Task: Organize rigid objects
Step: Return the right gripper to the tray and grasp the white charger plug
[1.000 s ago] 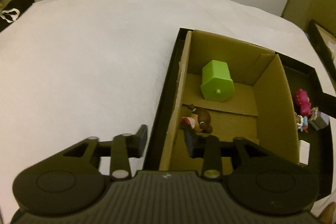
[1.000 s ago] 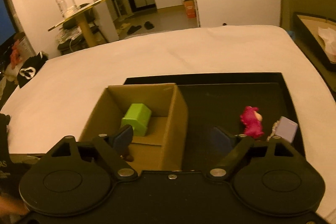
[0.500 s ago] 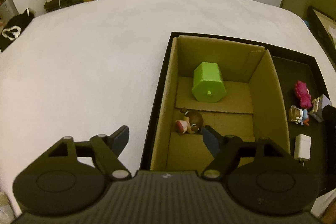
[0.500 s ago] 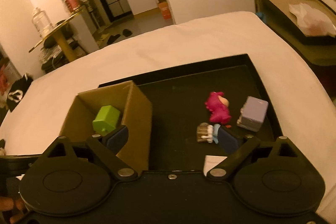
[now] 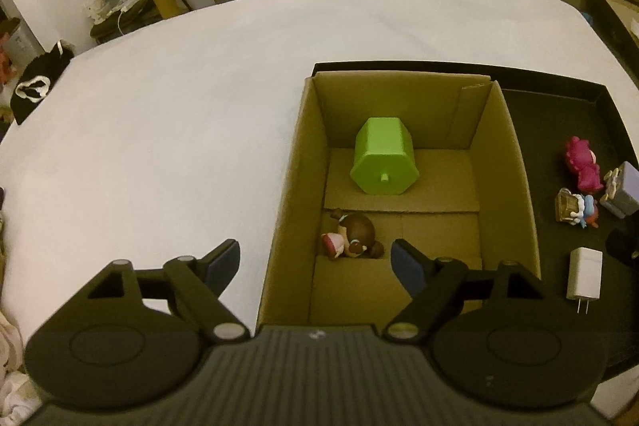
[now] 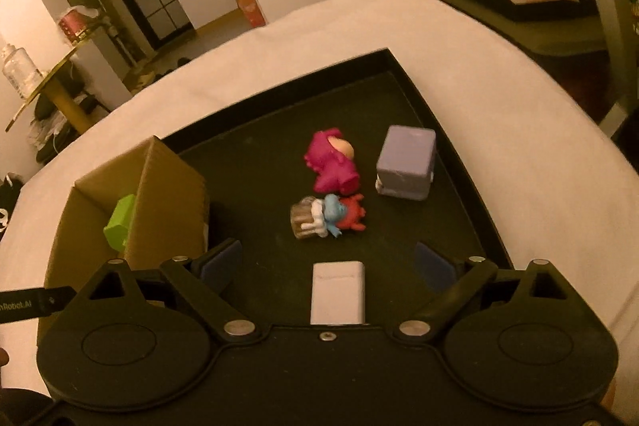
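Left wrist view gives us the count so far: two things already lie inside the cardboard box, a green hexagonal block toward the far end and a small brown-haired figurine on its side nearer us. By our judgement the task is somewhat under halfway, since four pieces are not yet boxed and sit on the black tray beside the box: a pink figurine, a lavender cube, a small blue-and-red figurine touching the pink one, and a white charger. Our left gripper hangs spread wide and empty, straddling the box's left wall. Our right gripper is likewise spread apart and holds nothing, with the charger lying between its fingers, so we take that as the likely next pick. Only the left view shows the box floor and the charger's prongs; only the right view shows the tray pieces plainly, the cube's full shape, and the tray's far corner on the white tabletop.
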### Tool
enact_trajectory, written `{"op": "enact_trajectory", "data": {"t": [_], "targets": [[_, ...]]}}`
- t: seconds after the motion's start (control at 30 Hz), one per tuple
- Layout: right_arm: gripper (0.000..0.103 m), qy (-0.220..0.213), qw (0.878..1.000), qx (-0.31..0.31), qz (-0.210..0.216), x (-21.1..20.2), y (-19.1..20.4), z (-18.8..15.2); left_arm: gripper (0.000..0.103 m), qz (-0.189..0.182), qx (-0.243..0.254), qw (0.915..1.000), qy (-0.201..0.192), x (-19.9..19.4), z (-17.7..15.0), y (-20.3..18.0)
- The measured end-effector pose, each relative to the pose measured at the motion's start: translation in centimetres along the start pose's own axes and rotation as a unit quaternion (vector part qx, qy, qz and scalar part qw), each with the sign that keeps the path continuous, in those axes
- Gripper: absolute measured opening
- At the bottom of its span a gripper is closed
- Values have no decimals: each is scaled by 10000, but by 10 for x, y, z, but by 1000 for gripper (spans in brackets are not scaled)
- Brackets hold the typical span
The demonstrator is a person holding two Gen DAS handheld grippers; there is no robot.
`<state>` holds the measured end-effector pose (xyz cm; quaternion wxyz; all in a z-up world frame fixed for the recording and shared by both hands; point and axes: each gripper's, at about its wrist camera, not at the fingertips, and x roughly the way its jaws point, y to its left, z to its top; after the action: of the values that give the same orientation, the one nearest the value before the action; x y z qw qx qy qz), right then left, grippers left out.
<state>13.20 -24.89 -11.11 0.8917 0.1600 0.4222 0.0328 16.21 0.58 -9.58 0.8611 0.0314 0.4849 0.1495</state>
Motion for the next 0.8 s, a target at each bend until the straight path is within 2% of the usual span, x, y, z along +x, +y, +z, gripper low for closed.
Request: {"op": "enact_trajectory", "data": {"t": [0.27,0.53,0.57,0.6,0.67,0.7,0.8], "targets": [[93,302,9994,-91,-165,19,-2,-6,82,149,328,9993,33,-1,3,-24],[86,646,9963,-462,-340,41,3,-11,83,322,537,9980,120,5,4,-35],[79,706,9957,-488,-355,43,3,-12,83,354,545,9978,119,4,4,-35],[66,777,9950,-505,-372,46,2,-14,83,377,543,9977,117,4,4,-34],[54,795,9942,-573,-438,46,1,-17,83,432,511,9977,121,4,4,-32],[37,772,9938,-649,-477,45,1,-17,83,453,500,9976,132,4,4,-30],[37,770,9947,-506,-465,41,-5,-16,83,496,473,9976,140,2,4,-28]]}}
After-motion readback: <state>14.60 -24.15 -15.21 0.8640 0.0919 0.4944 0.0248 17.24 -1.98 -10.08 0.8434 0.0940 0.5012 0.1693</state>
